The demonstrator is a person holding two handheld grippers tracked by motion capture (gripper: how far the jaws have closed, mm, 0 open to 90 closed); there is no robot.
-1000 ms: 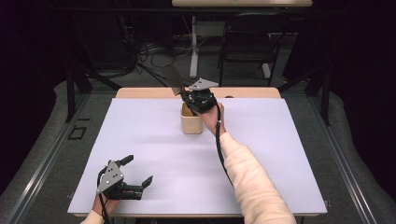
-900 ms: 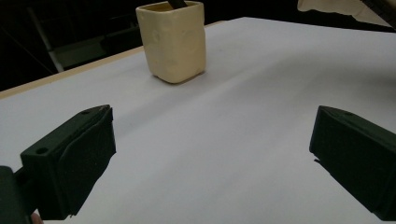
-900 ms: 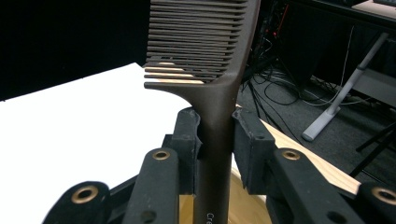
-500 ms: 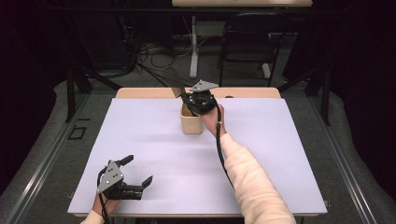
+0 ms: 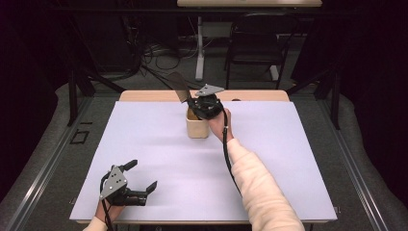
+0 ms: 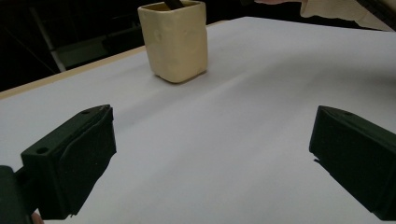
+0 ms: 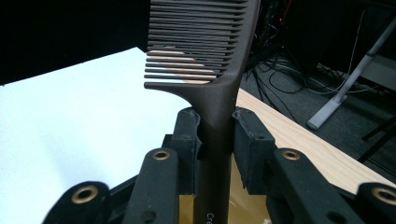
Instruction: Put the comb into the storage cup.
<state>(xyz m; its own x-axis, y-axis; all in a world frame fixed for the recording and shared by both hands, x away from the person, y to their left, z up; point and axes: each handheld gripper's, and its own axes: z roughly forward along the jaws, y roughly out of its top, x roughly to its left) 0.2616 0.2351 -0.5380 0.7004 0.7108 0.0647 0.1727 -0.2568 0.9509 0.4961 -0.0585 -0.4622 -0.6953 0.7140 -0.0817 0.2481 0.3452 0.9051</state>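
No change vs a sec ago: right gripper (image 7: 215, 135) still clamped on brown comb (image 7: 205, 51), handle in beige cup (image 5: 197, 126); left gripper (image 5: 139, 185) idle, jaws wide open w/ nothing between — release likely next

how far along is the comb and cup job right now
Done: the right gripper has clamped the comb, handle end already in the cream cup. In hand: holding it upright there. Left: let go and withdraw. The left gripper rests open near the table's front edge.
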